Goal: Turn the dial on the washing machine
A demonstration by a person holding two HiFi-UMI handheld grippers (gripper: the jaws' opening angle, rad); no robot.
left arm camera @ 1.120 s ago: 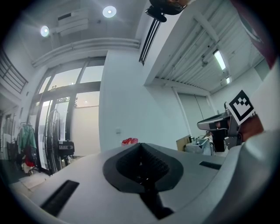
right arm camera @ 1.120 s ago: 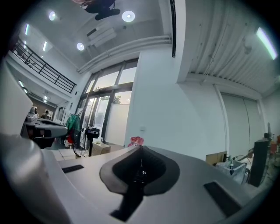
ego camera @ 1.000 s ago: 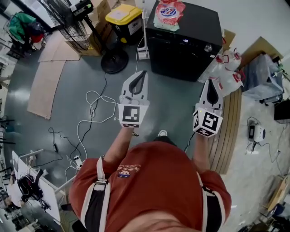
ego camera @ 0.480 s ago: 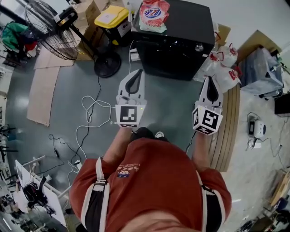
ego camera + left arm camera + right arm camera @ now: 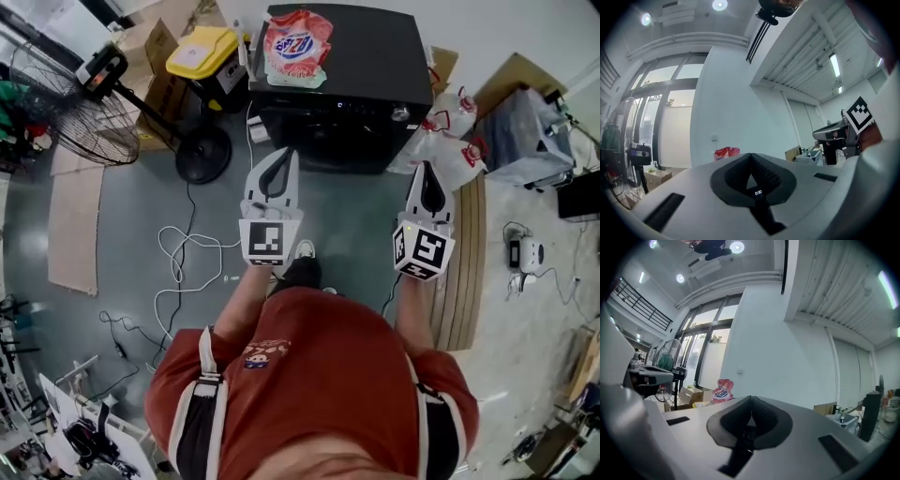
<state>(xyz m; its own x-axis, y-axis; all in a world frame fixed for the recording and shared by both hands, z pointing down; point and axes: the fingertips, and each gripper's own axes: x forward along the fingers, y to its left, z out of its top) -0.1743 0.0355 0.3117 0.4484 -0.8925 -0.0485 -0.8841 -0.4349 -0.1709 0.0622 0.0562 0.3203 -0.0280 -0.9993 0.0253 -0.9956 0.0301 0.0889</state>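
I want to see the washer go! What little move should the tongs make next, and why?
Probably bring the right tongs forward toward the small round silver dial on the black washing machine. Both tongs are shut and empty, short of the machine's front, and the dial sits on the right tongs' side, far from the left tongs.

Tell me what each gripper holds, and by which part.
Nothing: left gripper and right gripper are both shut, empty, short of the washing machine.

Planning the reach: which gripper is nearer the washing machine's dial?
The right gripper: its tip is close to the silver dial at the washing machine's front right; the left gripper is farther left.
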